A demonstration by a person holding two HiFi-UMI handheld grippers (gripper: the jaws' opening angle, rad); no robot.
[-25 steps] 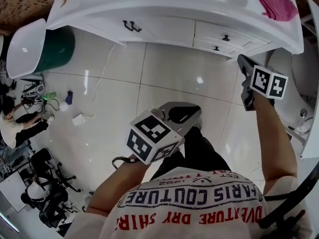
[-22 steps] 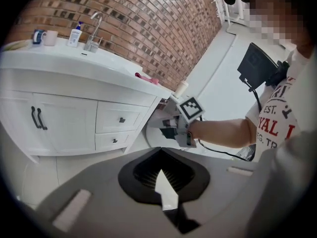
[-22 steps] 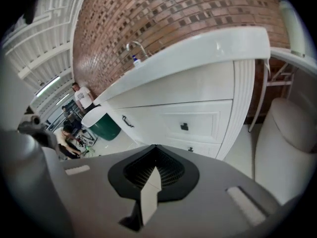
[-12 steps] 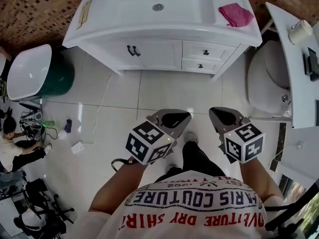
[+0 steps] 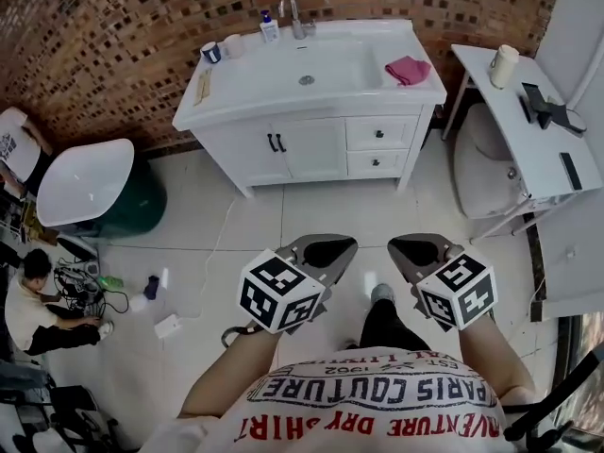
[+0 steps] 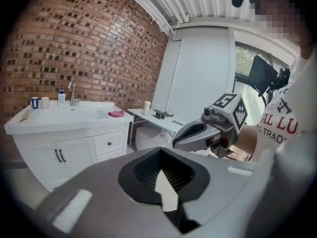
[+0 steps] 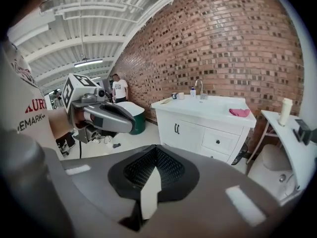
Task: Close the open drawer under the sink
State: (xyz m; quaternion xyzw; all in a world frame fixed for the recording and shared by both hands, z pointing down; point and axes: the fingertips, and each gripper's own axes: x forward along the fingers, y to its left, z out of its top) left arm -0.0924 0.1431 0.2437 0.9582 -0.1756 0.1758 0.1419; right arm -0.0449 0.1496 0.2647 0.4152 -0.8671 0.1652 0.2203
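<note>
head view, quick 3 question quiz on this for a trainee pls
1. True or false: the pink cloth lies on the vanity top, right of the basin.
2. The drawers under the basin look: A pulled out, B pushed in, C missing.
3. Fill in: the left hand-held gripper and right hand-held gripper each hold ____.
Key: 1 true; 2 B; 3 nothing.

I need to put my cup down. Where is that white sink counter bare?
Barest is the countertop's left part, between the flat strip at its edge and the basin. Its back rim is crowded with a mug, a bottle and the faucet; the pink cloth takes the right end.
</note>
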